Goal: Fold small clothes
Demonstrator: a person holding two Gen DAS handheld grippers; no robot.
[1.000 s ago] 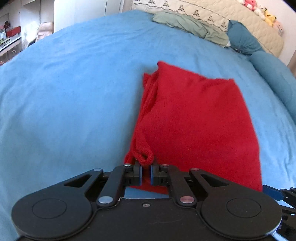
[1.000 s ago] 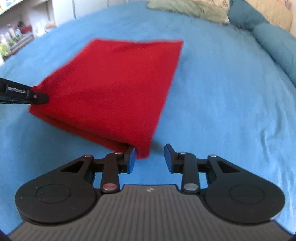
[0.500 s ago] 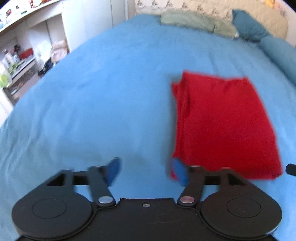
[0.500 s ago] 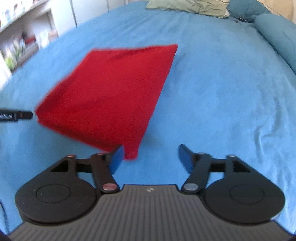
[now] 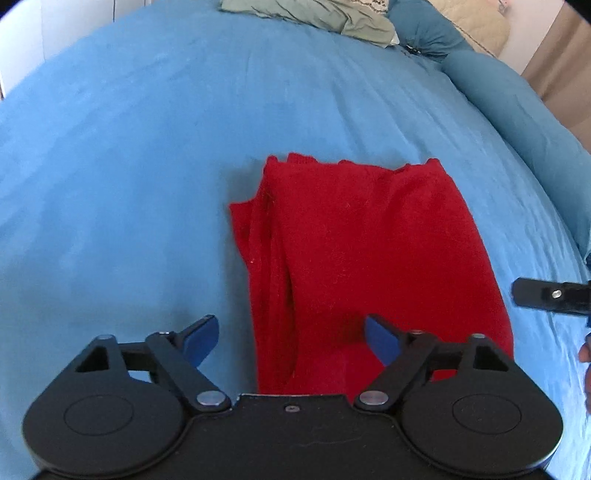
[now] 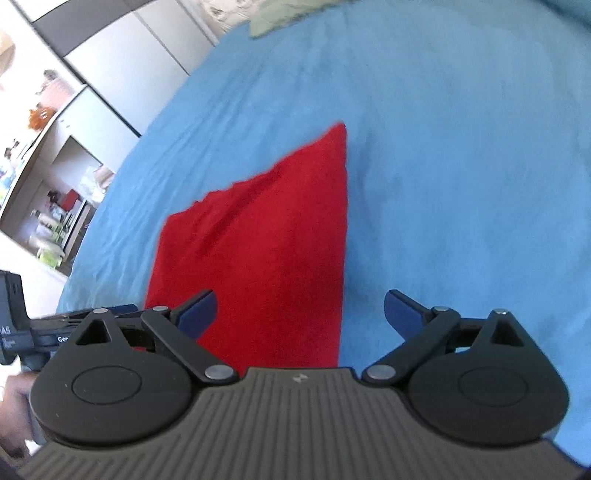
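Note:
A folded red cloth (image 5: 369,258) lies flat on the blue bed cover (image 5: 129,166), with layered edges along its left side. My left gripper (image 5: 291,338) is open and empty, its fingers spread over the cloth's near left edge. In the right wrist view the same red cloth (image 6: 266,251) lies straight ahead. My right gripper (image 6: 299,314) is open and empty above the cloth's near right edge. The right gripper's tip (image 5: 546,295) shows at the right edge of the left wrist view. The left gripper (image 6: 55,332) shows at the left of the right wrist view.
A green-grey garment (image 5: 314,14) and a teal pillow (image 5: 424,29) lie at the far end of the bed. A long blue bolster (image 5: 517,110) runs along the right. White shelves with small items (image 6: 55,206) stand beyond the bed's left edge.
My left gripper let go of the cloth's near corner and opened wide. The right gripper opened wider. Both drew back and now hover over the near edge of the cloth, which lies flat.

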